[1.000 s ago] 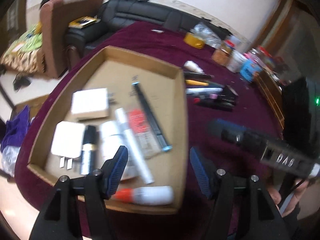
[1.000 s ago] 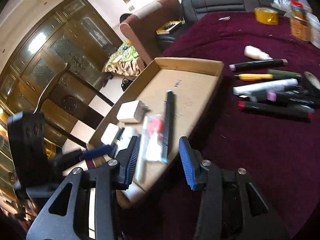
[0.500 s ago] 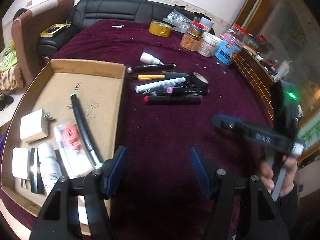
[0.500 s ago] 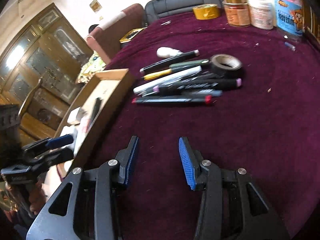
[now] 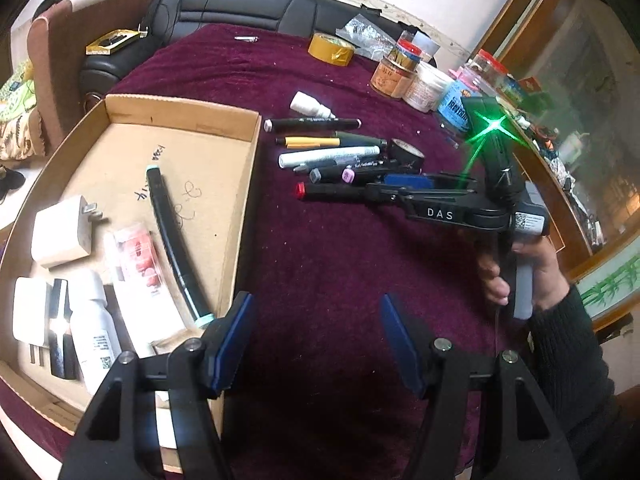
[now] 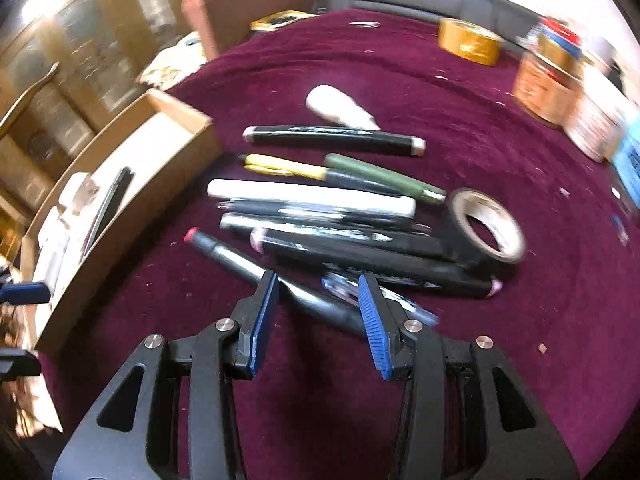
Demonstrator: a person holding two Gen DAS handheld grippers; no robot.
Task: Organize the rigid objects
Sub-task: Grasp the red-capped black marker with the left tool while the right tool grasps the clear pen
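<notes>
The step in hand is the approach to the next item. The right gripper (image 6: 318, 314) is positioned over the near edge of the marker pile (image 6: 332, 216) on the maroon cloth (image 6: 440, 92), with its jaws released and straddling the red-capped marker (image 6: 256, 270). The view is motion-blurred, so contact between pads and marker appears absent but cannot be confirmed. The left gripper (image 5: 316, 340) hangs empty above the cloth, jaws released, just right of the cardboard tray (image 5: 180, 110), which already holds a charger (image 5: 60, 230), a white bottle (image 5: 94, 328) and a long black pen (image 5: 172, 236). The next move calls for lowering the right gripper, closing on the marker barrel, and carrying it left into the tray.
</notes>
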